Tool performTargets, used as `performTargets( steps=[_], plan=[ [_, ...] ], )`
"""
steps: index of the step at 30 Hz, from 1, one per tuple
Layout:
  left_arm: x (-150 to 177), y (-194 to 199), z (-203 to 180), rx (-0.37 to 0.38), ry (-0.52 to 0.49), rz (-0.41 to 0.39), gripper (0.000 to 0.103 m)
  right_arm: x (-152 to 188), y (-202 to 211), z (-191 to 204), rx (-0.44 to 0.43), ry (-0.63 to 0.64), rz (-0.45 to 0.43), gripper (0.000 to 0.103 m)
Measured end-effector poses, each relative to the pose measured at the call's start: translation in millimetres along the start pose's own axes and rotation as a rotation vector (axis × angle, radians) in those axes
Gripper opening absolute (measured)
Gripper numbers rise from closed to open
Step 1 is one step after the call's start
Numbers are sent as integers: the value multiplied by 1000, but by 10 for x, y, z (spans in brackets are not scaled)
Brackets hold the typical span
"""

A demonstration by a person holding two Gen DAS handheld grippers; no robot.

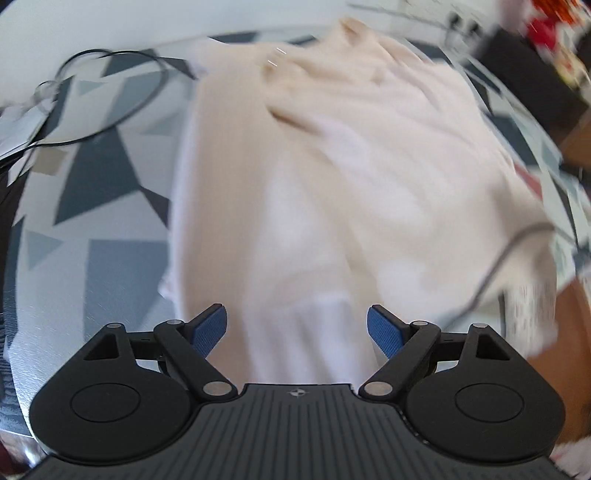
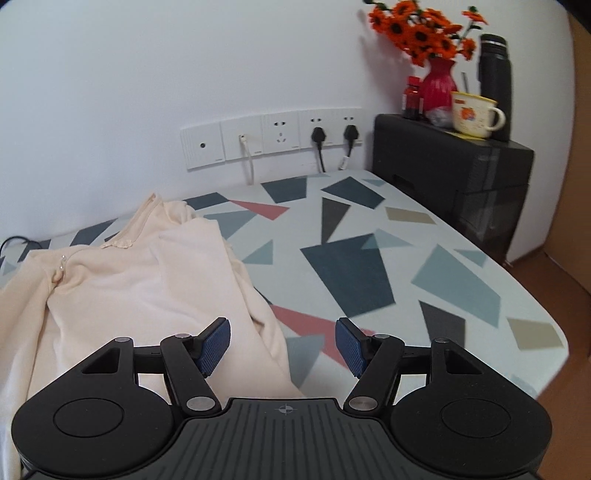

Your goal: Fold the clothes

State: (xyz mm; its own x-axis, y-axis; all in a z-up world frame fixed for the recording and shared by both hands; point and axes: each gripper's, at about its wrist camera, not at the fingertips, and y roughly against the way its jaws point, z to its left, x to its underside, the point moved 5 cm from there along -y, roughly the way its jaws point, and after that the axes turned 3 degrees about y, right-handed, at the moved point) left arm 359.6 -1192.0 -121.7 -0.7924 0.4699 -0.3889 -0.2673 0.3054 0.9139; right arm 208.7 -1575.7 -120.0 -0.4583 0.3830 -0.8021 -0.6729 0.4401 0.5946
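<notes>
Table (image 2: 369, 236) with a geometric-print cover meets a white wall (image 2: 147, 74) bearing sockets (image 2: 273, 136); a cabinet (image 2: 450, 173) holds flowers (image 2: 421, 29). Top (image 2: 140, 280) lies crumpled on the table. Left gripper (image 1: 296, 328) and right gripper (image 2: 283, 345) gape, grasping nothing.

Left gripper (image 1: 296, 326), right gripper (image 2: 283, 341): jaws apart.

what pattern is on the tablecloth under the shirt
Pale tablecloth with scattered navy, blue, red and tan angular shapes; clearest in the right wrist view.

I can't read any text: the mug (image 2: 474, 114) print and the red jar (image 2: 413, 96) label are too blurred.
</notes>
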Motion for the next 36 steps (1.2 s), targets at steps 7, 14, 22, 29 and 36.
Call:
performTargets(
  steps=[7,14,22,29,36],
  plan=[
    [159,-84,-146,28,-27,27,85,132,531,-287,78,-106,-39,61],
    [220,-76,-47,50,49,10,85,350,965,-711,199,-176,-41,63],
    [411,30,96,133,143,81,85,648,1054,-675,219,-148,25,63],
    [623,174,306,288,321,190,85,562,1044,-593,199,-128,5,65],
    [777,248,472,213,293,149,85,376,1114,-689,211,-116,-34,70]
  ],
)
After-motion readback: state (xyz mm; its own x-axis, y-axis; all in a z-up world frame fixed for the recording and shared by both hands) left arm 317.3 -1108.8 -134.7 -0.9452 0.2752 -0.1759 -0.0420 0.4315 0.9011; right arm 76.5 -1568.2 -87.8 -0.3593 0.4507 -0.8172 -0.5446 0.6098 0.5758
